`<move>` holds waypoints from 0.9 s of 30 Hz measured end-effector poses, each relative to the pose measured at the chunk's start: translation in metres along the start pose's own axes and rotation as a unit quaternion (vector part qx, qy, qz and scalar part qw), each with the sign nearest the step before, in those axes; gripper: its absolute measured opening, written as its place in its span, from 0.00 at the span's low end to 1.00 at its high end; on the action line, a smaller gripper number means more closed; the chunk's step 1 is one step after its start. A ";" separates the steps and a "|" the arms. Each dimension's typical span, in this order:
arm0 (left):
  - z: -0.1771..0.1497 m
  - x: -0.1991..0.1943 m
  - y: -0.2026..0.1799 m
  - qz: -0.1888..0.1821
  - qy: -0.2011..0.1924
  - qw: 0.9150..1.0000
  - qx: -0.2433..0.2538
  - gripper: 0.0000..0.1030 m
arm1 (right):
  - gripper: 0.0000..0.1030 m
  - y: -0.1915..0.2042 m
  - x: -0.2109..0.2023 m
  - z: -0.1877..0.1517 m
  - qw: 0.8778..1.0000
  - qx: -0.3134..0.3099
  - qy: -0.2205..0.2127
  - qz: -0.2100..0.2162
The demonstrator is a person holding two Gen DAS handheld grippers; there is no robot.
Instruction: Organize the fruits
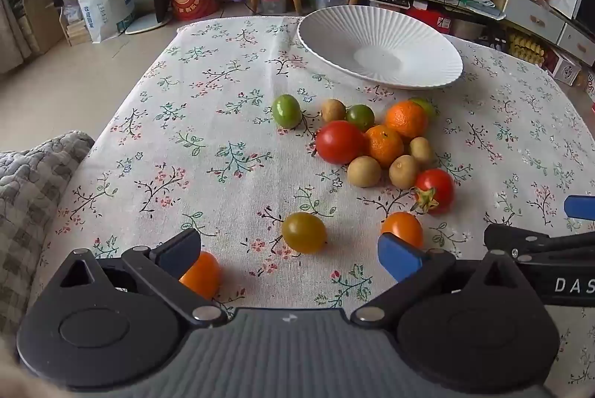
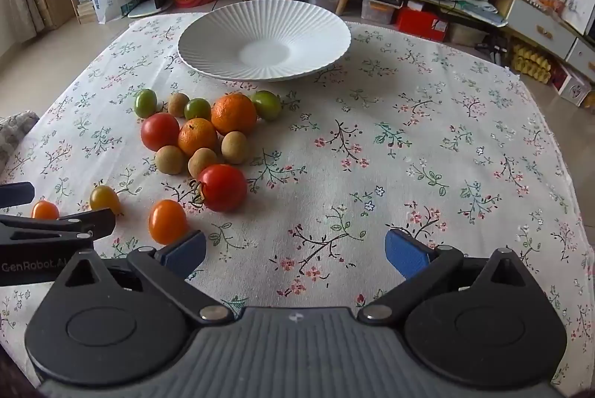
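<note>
Hovering wide open over the near edge of the tablecloth (image 1: 156, 122): left gripper (image 1: 290, 254) framing an olive cherry tomato (image 1: 304, 231), gripping nothing. Sitting untouched mid-cloth, the fruit cluster (image 1: 379, 141), with the white ribbed plate (image 1: 379, 41) bare at the far edge; probably just starting, needing descent and closure on one fruit. Tilting steeply downward, right gripper (image 2: 295, 253), released, over bare cloth.
</note>
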State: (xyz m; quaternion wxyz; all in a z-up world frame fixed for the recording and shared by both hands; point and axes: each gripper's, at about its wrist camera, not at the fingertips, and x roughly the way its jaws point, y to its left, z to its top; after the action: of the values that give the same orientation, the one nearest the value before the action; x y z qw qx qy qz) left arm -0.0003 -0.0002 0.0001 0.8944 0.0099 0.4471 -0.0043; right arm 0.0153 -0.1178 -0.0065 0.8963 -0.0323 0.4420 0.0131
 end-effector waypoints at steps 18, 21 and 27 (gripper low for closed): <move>0.000 -0.001 -0.001 0.006 0.001 1.000 0.007 0.93 | 1.00 0.004 -0.001 0.001 1.000 0.000 0.003 0.000; -0.001 -0.001 -0.001 0.007 0.004 1.000 0.007 0.93 | 1.00 0.004 -0.001 0.001 1.000 -0.001 0.003 -0.001; 0.000 0.002 -0.002 0.009 0.006 1.000 0.008 0.93 | 1.00 0.005 -0.002 0.003 1.000 -0.002 0.001 -0.001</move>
State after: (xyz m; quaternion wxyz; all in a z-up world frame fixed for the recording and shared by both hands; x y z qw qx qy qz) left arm 0.0005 -0.0026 -0.0016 0.8915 0.0207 0.4525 0.0003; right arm 0.0161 -0.1126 -0.0039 0.8957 -0.0341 0.4432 0.0129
